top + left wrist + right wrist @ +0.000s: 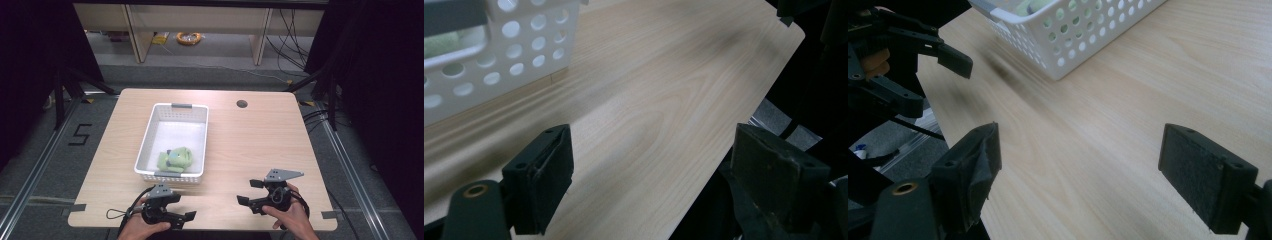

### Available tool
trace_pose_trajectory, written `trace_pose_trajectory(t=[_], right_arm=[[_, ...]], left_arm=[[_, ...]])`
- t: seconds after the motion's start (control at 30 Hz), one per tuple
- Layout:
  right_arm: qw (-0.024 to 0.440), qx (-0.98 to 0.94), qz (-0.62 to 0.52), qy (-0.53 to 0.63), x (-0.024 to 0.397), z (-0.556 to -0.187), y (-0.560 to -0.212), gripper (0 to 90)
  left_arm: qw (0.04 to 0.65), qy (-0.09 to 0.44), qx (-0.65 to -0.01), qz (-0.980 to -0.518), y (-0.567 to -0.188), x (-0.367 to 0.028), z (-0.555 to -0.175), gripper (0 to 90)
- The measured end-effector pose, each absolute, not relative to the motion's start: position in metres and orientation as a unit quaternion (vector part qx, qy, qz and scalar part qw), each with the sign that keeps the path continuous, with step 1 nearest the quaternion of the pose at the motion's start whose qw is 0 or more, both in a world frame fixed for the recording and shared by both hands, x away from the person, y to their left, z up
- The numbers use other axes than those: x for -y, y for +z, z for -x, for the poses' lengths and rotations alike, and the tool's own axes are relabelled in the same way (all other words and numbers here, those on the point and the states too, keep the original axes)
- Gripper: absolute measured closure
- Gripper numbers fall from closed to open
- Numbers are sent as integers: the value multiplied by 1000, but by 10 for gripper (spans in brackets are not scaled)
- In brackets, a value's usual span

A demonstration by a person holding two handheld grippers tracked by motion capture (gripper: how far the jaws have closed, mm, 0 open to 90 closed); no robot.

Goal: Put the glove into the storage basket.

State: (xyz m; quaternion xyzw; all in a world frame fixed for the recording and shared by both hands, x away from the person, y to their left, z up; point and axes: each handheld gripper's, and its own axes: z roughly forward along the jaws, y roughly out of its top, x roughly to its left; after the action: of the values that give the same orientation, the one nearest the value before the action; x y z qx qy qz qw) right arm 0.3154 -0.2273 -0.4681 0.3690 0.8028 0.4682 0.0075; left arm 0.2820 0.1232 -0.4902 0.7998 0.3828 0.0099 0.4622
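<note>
Black, both units: left hand-held gripper (pixel 184 207) sits near the front edge of the tabletop (pixel 250 150), jaws spread wide w/ nothing between them; left gripper view confirms bare wood grain in the gap. Left hand (pixel 140 229) holds it from below the frame edge, cable looping off to the left. Right hand-held gripper (pixel 249 192) is at the front right, jaws likewise spread apart and empty, pointing toward the left unit; grey three-cornered plate on top. Right hand (pixel 292 217) wraps the body. The two units are apart, approx. level w/ each other.

Just beyond the left unit: white perforated basket (pixel 172 135), long axis running away from the person, grey handle inserts at near and far ends. Inside, at the near end, a green soft item (pixel 175 160) lies on the basket floor; exact type cannot be told. Right gripper view shows the basket corner at top and the left unit at upper left.

Tabletop: light wood, rounded corners, dark round hole (pixel 242 104) near far edge. Beyond: grey floor, orange cable coil (pixel 188 37)
</note>
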Motion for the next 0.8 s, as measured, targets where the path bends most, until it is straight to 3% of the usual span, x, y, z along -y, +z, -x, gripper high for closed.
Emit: trace_pose_trajectory(t=[0.8], right_arm=[[36,-843,-339,417,233,-286,-492,176]], left_arm=[[439,48,-370,-817,-504,-123,-259,166]])
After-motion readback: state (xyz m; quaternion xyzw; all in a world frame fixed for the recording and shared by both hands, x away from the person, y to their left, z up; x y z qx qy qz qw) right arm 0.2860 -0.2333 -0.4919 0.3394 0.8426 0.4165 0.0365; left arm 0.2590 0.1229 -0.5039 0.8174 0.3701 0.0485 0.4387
